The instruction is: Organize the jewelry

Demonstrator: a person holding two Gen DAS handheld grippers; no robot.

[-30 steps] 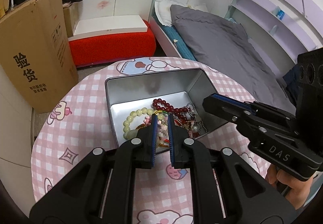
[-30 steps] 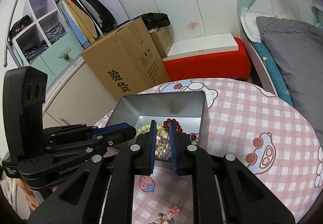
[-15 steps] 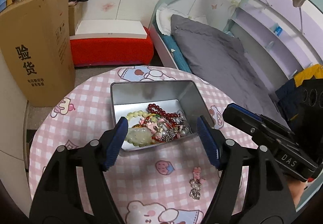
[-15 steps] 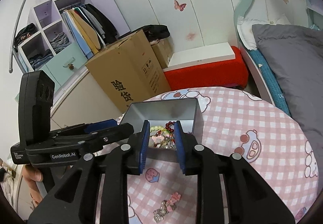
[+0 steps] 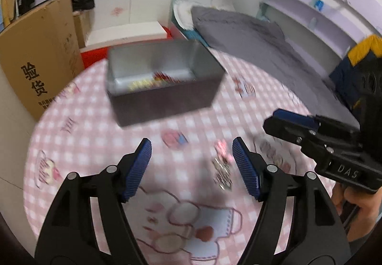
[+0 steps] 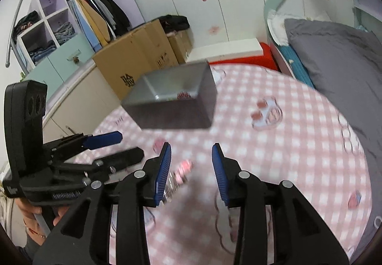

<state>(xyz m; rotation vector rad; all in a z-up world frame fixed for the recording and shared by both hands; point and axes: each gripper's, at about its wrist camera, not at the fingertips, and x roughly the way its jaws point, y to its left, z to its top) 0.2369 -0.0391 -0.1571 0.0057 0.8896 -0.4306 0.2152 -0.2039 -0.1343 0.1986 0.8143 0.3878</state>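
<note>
Left gripper (image 5: 192,160): standing wide over the cloth with nothing between the pads, whereas a second ago it was pinched narrow at the tin's near wall.
Right gripper (image 6: 191,162): jaws opening, roughly half apart, empty; a second ago they were nearly closed in front of the tin.
Tin (image 5: 164,83): sitting at the far side of the table (image 5: 100,136), now further off in both views, since both hands are pulling back toward the near edge.
Beads (image 5: 152,80): lying inside the tin, blurred; red and pale strands are showing.
Charm (image 5: 223,164): lying loose on the cloth, just inside the left gripper's right pad; in the right wrist view it is sitting beside that gripper's left pad (image 6: 163,169).
Meaning: both grippers are looking done at the tin, and the loose charm is looking like the next piece to fetch.
Risk: it is small and tangly, so a pinch may be catching only one strand.
</note>
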